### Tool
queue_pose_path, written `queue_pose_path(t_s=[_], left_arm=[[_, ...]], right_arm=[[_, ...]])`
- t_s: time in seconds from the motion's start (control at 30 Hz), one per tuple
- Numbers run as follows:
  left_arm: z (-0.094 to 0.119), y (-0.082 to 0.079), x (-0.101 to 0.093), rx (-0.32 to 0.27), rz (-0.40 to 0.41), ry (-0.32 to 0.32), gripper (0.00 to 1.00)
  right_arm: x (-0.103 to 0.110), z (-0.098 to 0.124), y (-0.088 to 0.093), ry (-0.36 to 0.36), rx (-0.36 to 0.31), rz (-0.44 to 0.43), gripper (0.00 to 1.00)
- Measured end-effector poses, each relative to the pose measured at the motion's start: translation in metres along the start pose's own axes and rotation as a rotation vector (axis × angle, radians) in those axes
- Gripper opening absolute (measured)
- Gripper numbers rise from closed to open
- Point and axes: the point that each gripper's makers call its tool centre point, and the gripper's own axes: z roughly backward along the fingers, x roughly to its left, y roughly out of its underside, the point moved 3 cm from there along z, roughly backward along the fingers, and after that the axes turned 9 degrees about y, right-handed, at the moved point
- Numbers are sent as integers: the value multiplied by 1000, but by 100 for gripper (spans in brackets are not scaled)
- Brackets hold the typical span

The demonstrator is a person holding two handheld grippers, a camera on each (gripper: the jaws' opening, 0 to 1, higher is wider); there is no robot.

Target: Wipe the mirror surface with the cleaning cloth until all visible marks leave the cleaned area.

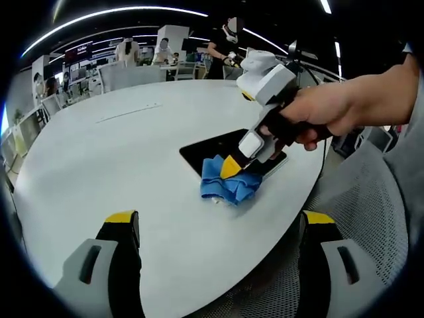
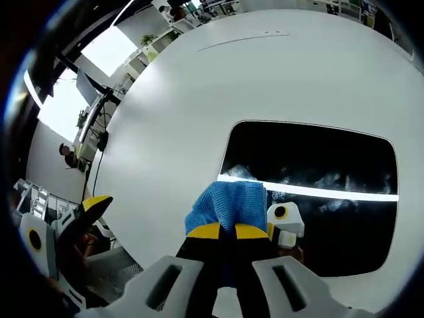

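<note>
A dark rectangular mirror [image 1: 211,150] lies flat near the edge of a white table [image 1: 119,159]. A hand holds my right gripper [image 1: 233,169] down at the mirror's near corner, shut on a bunched blue cloth [image 1: 228,185]. In the right gripper view the yellow-tipped jaws of the right gripper [image 2: 228,232] pinch the cloth [image 2: 228,202] against the mirror's [image 2: 311,165] left edge. Pale smears [image 2: 331,182] show on the glass beside a reflected ceiling light. My left gripper [image 1: 219,218] hovers open over the table in front of the cloth, holding nothing; one of its yellow fingertips [image 2: 93,205] shows at the left.
The table edge [image 1: 291,212] runs close to the mirror, with a grey mesh chair [image 1: 361,205] just beyond it. Desks, monitors and people [image 1: 218,46] stand far behind the table. A thin seam [image 1: 129,112] crosses the tabletop.
</note>
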Motion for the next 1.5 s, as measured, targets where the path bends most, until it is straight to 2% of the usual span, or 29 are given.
queue_pose_path(t_s=[0.4, 1.03, 1.5], left_arm=[[0, 1, -1, 1, 3, 3, 99], [-2, 3, 1, 8, 14, 10, 99], [-2, 4, 0, 15, 21, 12, 99]], right_arm=[[-1, -6, -21, 19, -18, 41, 0], [-10, -19, -67, 67, -38, 125, 0], [-17, -30, -99, 84, -46, 142, 0]])
